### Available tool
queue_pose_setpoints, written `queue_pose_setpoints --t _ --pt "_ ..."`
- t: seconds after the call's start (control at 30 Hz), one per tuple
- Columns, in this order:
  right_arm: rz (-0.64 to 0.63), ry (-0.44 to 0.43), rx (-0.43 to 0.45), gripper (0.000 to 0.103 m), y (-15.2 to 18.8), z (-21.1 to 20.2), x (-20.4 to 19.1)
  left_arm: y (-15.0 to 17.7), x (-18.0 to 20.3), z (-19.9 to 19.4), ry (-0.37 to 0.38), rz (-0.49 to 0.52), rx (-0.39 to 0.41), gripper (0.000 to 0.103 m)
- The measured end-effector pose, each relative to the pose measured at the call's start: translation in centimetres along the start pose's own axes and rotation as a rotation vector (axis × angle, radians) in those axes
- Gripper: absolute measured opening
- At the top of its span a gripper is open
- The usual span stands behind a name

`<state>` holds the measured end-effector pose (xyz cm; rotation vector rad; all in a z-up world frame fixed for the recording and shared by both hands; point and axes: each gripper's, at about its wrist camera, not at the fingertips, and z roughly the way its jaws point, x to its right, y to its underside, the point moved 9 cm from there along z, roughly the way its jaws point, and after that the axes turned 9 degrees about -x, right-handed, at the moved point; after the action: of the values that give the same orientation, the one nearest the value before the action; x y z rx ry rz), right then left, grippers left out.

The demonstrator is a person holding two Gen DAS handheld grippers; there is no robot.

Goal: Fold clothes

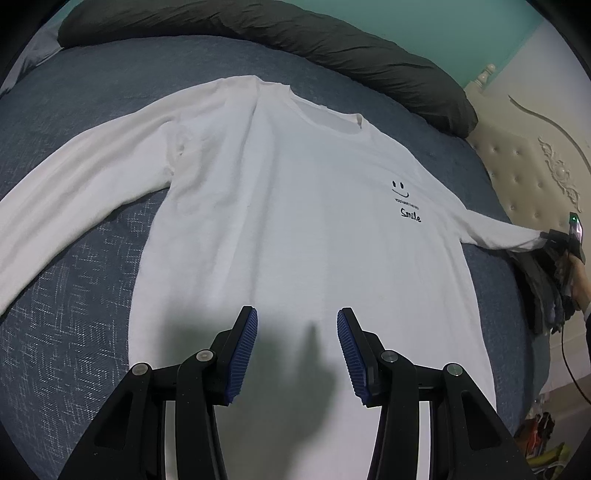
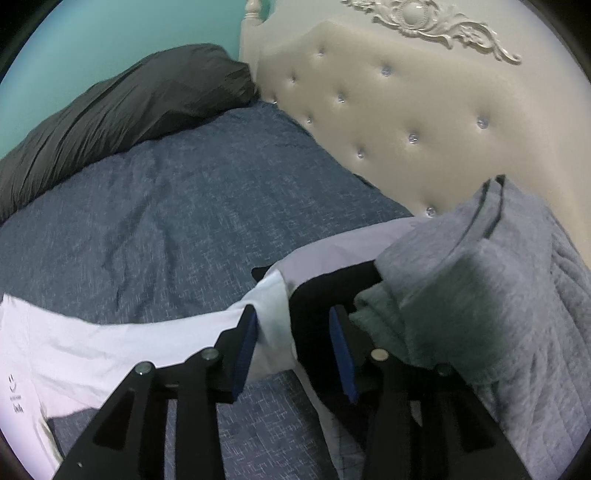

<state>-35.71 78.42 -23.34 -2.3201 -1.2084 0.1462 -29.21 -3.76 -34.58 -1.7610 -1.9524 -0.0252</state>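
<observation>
Teal wall, cream tufted headboard, blue bedspread

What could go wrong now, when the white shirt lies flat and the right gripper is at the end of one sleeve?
1. The right gripper is open around the sleeve cuff; a shallow bite may let it slip.
2. The pile of folded clothes sits right beside that cuff, so closing or pulling could catch or topple it.
3. The left gripper hovers open above the shirt hem; the body may shift if the sleeve is pulled.
</observation>
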Motion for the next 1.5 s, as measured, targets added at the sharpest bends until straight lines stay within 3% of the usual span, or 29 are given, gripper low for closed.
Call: queue_pose_setpoints --t 0.17,0.4,0.63,1.07,1.27,1.5 --pt "0.016 -0.036 -0.011 0.045 -0.1 -0.3 -0.4 0.0 0.1 0.1 0.005 0.001 -0.002 0.049" --pt "-0.045 0.034 -0.041 0.045 -0.2 -0.8 -0.5 -0.1 0.2 0.0 0.008 0.003 0.003 0.049" --pt "-0.076 0.002 -0.059 0.045 0.3 -1.2 -0.9 0.0 0.6 0.2 0.015 0.007 -0.002 0.049" --pt "-0.110 -0.031 -0.078 0.045 3.6 0.7 -2.7 -0.2 -0.2 -1.0 -0.002 -0.001 0.015 0.049" --pt "-0.062 -0.161 -0.037 0.046 6.6 -0.3 -4.6 0.3 -1.9 -2.1 -0.027 -0.019 0.026 0.049" --pt "-0.025 -0.325 -0.011 0.046 11.9 -2.4 -8.7 1.8 -7.8 -5.5 -0.086 -0.116 0.057 0.050"
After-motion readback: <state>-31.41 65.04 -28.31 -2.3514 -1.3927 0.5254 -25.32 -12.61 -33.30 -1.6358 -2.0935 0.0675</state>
